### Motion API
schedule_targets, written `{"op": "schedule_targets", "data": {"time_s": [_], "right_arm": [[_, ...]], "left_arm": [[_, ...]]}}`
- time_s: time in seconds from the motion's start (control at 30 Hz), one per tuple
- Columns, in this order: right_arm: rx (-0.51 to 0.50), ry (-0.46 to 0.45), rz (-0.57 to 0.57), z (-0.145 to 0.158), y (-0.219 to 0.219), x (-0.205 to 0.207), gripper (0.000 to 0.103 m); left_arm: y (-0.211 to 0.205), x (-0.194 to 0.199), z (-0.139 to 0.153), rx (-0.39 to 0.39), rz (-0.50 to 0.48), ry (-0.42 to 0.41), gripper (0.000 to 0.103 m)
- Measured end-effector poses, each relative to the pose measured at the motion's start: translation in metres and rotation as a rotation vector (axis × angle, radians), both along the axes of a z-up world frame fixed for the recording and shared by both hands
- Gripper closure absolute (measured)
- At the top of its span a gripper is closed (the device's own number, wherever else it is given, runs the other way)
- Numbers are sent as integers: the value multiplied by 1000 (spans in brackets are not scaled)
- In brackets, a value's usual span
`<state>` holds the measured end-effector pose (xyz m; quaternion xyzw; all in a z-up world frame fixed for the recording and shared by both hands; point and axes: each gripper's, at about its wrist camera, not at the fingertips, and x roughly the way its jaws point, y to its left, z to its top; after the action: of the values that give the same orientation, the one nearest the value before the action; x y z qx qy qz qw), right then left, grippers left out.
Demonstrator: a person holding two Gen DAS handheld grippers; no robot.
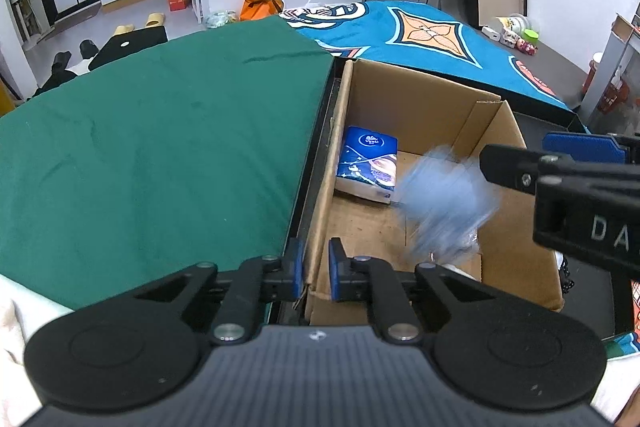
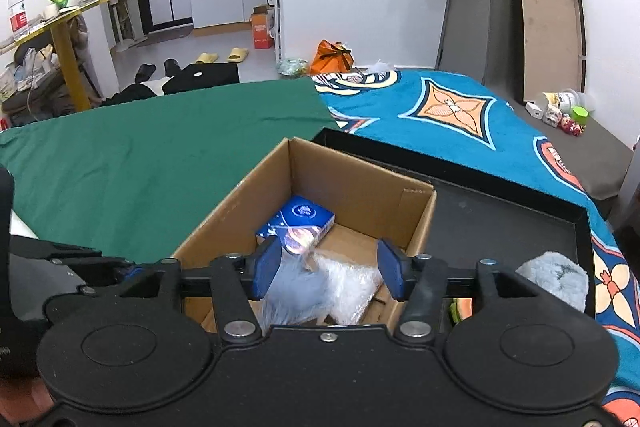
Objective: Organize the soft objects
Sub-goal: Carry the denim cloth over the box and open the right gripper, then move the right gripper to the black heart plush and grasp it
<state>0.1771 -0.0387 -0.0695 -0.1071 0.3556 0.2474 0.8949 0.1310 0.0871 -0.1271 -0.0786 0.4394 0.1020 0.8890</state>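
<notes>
An open cardboard box (image 1: 416, 99) (image 2: 360, 187) holds a blue tissue pack (image 1: 368, 163) (image 2: 298, 221). A pale blue soft object in clear plastic (image 1: 446, 199) (image 2: 308, 287) is blurred inside the box, apart from both grippers. My left gripper (image 1: 316, 273) is shut on the box's near left wall. My right gripper (image 2: 328, 273) is open and empty above the box; it shows at the right edge of the left wrist view (image 1: 552, 171). A grey fluffy object (image 2: 556, 277) lies in the black tray (image 2: 520, 211) to the right.
A green cloth (image 1: 152, 143) (image 2: 152, 155) covers the surface to the left. A blue patterned blanket (image 1: 424, 35) (image 2: 448, 115) lies behind the box. Small jars and toys (image 2: 560, 111) sit at the far right. Shoes and bags lie on the floor beyond.
</notes>
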Motion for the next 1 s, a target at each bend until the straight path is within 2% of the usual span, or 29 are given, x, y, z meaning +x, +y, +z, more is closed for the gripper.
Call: {"op": "schedule_targets", "data": {"time_s": [0.53, 0.83, 1.0], "right_arm": [[-86, 2, 4, -1, -48, 4, 49], [-86, 13, 7, -5, -66, 10, 49], [-74, 24, 26, -9, -73, 16, 46]], "left_arm": [[-1, -3, 4, 15, 16, -5, 88], [-8, 0, 6, 51, 21, 4, 87], [-9, 0, 7, 67, 25, 14, 83]]}}
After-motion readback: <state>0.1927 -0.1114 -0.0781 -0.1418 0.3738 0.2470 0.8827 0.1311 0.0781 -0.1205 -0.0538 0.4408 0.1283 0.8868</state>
